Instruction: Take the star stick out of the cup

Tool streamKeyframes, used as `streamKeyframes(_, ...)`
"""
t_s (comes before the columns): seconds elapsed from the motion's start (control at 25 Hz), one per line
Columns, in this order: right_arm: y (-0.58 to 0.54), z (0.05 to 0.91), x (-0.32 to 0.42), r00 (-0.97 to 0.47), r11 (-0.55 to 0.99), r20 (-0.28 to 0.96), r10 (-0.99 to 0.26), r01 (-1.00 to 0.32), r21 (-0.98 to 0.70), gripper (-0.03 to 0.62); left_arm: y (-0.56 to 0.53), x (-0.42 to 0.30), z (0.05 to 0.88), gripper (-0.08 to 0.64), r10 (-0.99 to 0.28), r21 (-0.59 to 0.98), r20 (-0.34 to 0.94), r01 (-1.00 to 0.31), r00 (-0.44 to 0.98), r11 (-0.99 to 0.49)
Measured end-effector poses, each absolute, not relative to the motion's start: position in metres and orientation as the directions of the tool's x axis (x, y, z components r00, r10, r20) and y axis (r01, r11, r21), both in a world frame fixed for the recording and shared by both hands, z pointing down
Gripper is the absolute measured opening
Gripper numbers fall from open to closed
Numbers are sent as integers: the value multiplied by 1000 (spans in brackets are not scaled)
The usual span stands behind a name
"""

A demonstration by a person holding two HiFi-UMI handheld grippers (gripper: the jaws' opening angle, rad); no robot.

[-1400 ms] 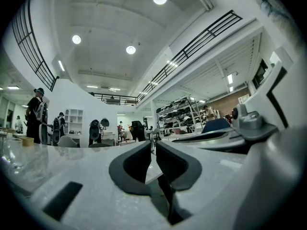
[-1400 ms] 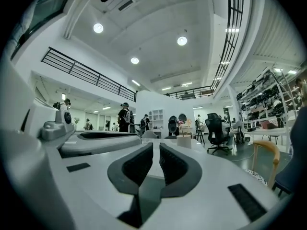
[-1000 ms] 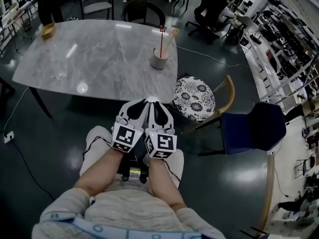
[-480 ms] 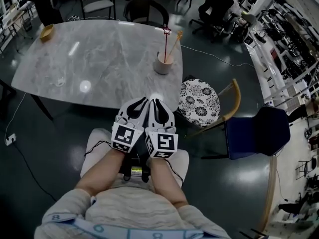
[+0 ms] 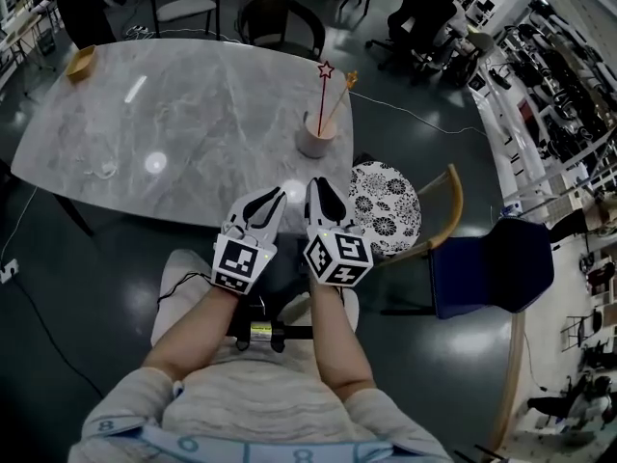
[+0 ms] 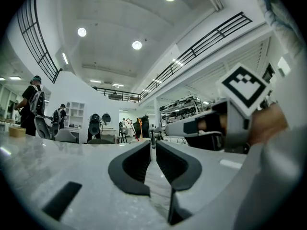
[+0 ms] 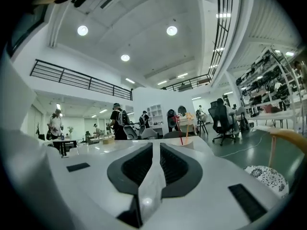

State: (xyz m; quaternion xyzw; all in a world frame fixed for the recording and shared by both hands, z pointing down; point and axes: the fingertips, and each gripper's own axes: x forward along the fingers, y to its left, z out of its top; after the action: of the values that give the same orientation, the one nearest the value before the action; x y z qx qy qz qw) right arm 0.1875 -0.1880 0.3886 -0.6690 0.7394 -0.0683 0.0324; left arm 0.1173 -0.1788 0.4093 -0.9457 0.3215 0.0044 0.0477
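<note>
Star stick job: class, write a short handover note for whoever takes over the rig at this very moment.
Left gripper: shut, empty, at the table's near edge.
Right gripper: shut, empty, beside it, short of the cup.
Things: the cup stands on the table near its right edge. The red star stick and a yellow stick stand in it.
Done: nothing yet.
Left: reach the cup, grip the star stick, lift it out.

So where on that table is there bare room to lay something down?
The middle of the table is bare, from the cup near its right edge across to the bowl at the far left corner. It's tight only around the cup, where the star stick and a second stick lean out.
</note>
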Motion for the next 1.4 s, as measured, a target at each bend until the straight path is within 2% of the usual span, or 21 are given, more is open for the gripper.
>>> streamKeyframes(0.16, -230, 380, 230, -132, 112, 74, -988, -967, -230, 17, -184, 123, 409, 37, -595, -80, -40, -596, 803, -799)
streamKeyframes(0.24, -249, 375, 244, -144, 121, 87, -986, -965, -234, 55, -185, 124, 410, 37, -590, -84, -40, -591, 807, -802)
streamKeyframes(0.36, -270, 365, 257, -150, 126, 96, -984, -966, -226, 64, -187, 124, 411, 37, -588, -86, -38, -589, 808, -804)
streamKeyframes(0.72, -312, 352, 269, -153, 130, 116, -981, -975, -181, 74, -195, 120, 413, 37, -600, -84, -36, -601, 799, -795)
streamKeyframes(1.4, -358, 367, 287, -143, 103, 190, -971, -973, -205, 75, -238, 113, 392, 37, -619, 54, -24, -617, 785, -785)
